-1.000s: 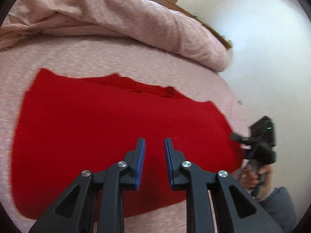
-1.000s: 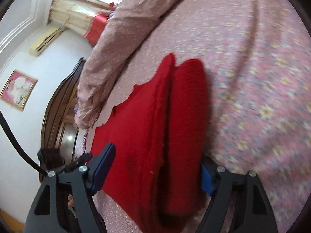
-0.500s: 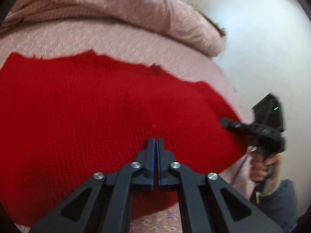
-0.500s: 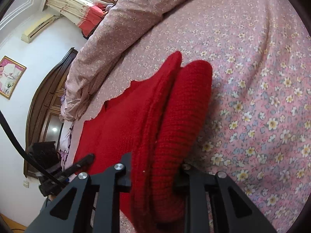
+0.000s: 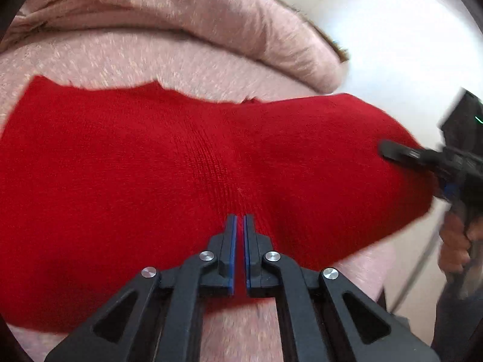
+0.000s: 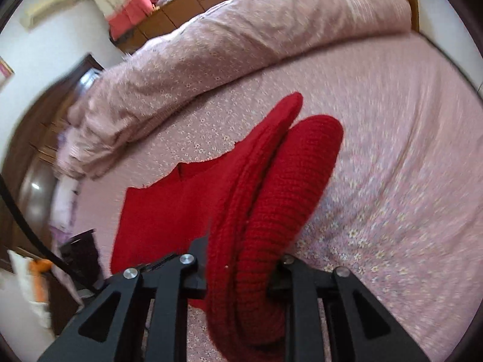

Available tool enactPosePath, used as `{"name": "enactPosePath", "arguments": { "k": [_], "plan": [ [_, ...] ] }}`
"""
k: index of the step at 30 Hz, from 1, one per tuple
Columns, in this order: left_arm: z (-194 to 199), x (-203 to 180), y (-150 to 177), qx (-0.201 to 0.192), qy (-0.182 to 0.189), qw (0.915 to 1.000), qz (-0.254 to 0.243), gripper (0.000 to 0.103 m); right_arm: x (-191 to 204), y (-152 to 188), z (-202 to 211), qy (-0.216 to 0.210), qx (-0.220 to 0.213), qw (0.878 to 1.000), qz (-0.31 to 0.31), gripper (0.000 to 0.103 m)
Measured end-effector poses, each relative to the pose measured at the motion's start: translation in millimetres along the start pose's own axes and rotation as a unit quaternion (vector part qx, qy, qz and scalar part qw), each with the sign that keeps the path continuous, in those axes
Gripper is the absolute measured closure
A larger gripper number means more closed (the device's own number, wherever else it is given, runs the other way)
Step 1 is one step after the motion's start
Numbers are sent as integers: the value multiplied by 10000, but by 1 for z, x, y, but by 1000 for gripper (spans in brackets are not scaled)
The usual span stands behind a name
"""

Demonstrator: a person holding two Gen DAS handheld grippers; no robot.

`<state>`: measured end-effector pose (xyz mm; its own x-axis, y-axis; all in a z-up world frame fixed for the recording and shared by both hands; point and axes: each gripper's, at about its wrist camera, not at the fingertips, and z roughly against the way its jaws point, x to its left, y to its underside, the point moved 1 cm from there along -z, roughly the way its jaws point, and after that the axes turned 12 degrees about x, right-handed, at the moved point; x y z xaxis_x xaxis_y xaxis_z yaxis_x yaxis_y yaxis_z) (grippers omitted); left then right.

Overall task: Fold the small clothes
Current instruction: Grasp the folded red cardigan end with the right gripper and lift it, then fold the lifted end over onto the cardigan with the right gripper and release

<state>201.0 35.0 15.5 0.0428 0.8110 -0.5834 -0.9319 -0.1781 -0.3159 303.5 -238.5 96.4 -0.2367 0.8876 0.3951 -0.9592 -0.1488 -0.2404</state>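
The left gripper (image 5: pixel 240 220) is pinched together on the near edge of the red knit (image 5: pixel 151 166), a thin fold of cloth showing in the slit between its blue pads. From that pinch the knit spreads away from the fingers to both sides over the sheet (image 5: pixel 151 60), with its ragged far edge lying just short of the rolled quilt (image 5: pixel 211 9) beyond. Off to the right of this gripper, the right gripper (image 5: pixel 392 150) bites the knit's raised right end, a hand (image 5: pixel 452 241) on its handle below. In the right wrist view, the right gripper (image 6: pixel 241 259) has just been closing and is clamped on a thick doubled roll of the knit (image 6: pixel 271 196), which bulges up between the fingers and runs forward from them. Left of that roll the rest of the knit lies flat on the flowered sheet (image 6: pixel 392 181). Farther on lies the quilt (image 6: pixel 241 39), and behind it a wooden cabinet (image 6: pixel 187 9).
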Motion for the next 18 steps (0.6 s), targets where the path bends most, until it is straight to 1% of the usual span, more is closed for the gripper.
{"name": "enactPosePath", "arguments": {
  "k": [2, 4, 6, 7, 8, 10, 11, 12, 13, 15, 16, 18],
  "plan": [
    [29, 8, 8, -101, -33, 9999, -103, 103, 29, -7, 1, 388, 112, 9992, 27, 82],
    [62, 21, 18, -393, -9, 9991, -173, 103, 58, -12, 0, 805, 188, 9965, 123, 82],
    [91, 36, 27, -555, -128, 9983, -146, 103, 86, -15, -4, 1173, 228, 9925, 241, 82],
    [104, 45, 33, -696, -100, 9974, -168, 103, 101, -17, -6, 1341, 259, 9902, 299, 82],
    [117, 59, 41, -867, -147, 9960, -140, 103, 114, -18, -8, 1477, 280, 9880, 341, 82],
    [130, 85, 56, -1026, -183, 9945, -139, 103, 145, -19, -15, 1819, 301, 9816, 496, 82],
    [133, 98, 62, -1079, -228, 9939, -57, 103, 162, -19, -20, 1986, 313, 9778, 598, 82],
    [136, 113, 65, -1028, -385, 9939, 141, 103, 177, -18, -25, 2137, 325, 9739, 694, 82],
    [140, 127, 67, -924, -466, 9941, 319, 103, 195, -17, -32, 2272, 330, 9701, 783, 82],
    [152, 143, 72, -1110, -296, 9924, 449, 103, 228, -14, -47, 2409, 309, 9659, 896, 82],
    [158, 151, 74, -1221, -294, 9905, 560, 103, 247, -12, -59, 2370, 270, 9670, 895, 82],
    [168, 164, 77, -1296, -228, 9887, 717, 103, 269, -7, -83, 2242, 254, 9708, 816, 82]
  ]
}}
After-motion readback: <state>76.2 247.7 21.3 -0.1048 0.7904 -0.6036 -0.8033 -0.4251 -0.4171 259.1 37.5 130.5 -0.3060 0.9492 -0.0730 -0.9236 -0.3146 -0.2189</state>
